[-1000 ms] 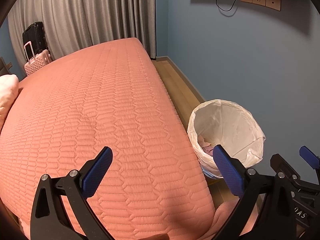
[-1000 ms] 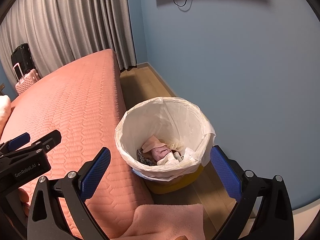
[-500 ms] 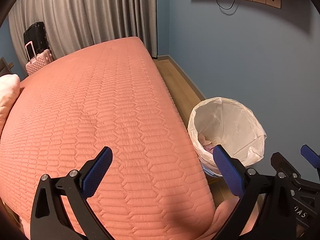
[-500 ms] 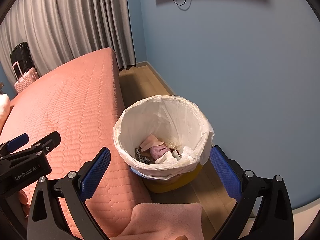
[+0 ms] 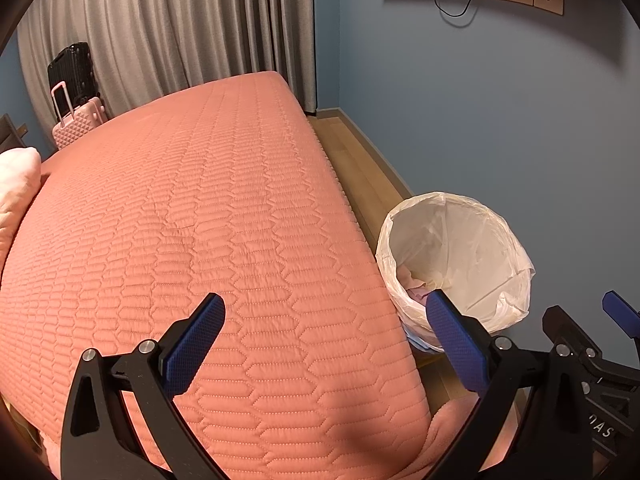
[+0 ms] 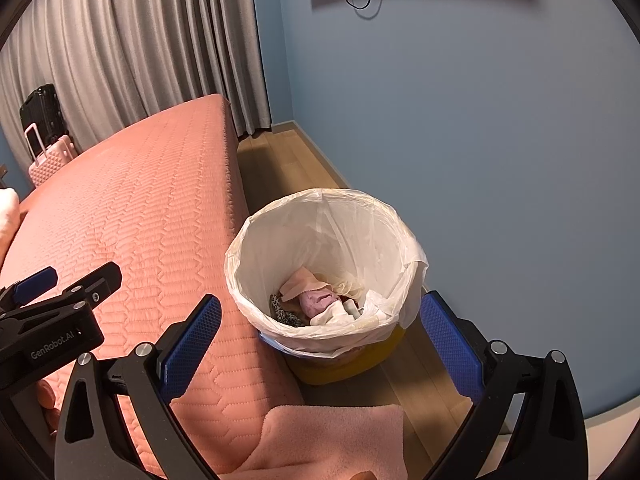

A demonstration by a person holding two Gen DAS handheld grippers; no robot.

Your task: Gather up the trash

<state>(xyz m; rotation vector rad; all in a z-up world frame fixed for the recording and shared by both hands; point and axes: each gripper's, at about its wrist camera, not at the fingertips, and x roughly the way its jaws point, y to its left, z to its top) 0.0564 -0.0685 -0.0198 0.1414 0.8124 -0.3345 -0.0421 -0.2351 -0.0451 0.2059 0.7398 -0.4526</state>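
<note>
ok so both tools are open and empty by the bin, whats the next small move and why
Probably swing the left tool back over the bed to look for more trash: both tools are empty, and the bin already holds crumpled scraps.

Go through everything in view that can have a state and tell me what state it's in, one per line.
left gripper: open, empty, over the bed
right gripper: open, empty, above the trash bin
trash bin: upright on the floor beside the bed, lined
bin liner: open, folded over the rim
trash: crumpled at the bottom, bin far from full
curtains: drawn shut
pink suitcase: upright, handle extended
bed: covered, bare
</note>
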